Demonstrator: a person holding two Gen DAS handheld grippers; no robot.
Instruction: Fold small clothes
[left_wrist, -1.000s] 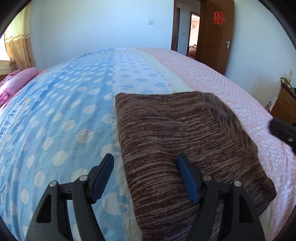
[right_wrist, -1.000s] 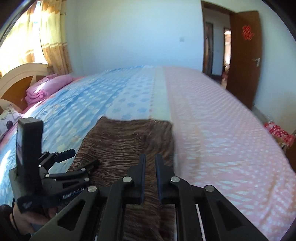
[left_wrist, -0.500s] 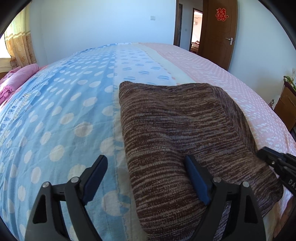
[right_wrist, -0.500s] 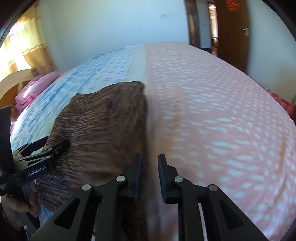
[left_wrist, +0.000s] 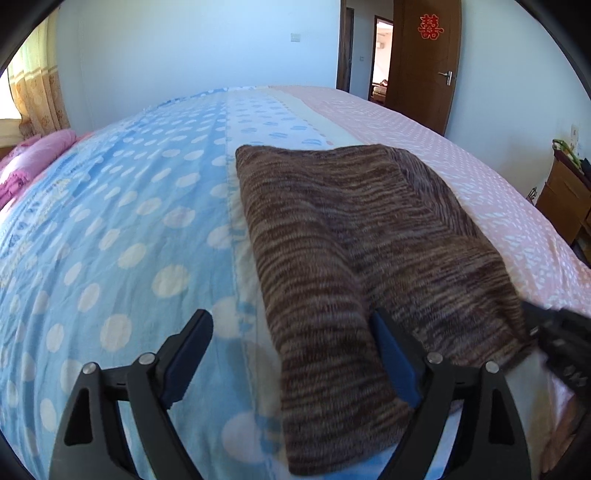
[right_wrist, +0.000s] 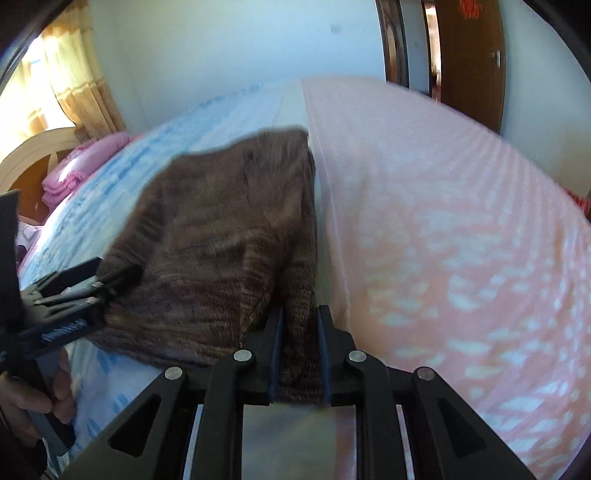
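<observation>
Brown knit garment (left_wrist: 354, 251) lay partly folded on the bed (left_wrist: 110, 221); right hand-held gripper (right_wrist: 299, 325) pinched its near edge, left hand-held gripper (left_wrist: 291, 354) gaped wide, final fold remaining

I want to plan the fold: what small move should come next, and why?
Probably close the left gripper on the near-left edge of the brown knit garment. Its jaws stand wide open around that edge, while the right gripper already pinches the near-right edge, so both could lift together.
</observation>
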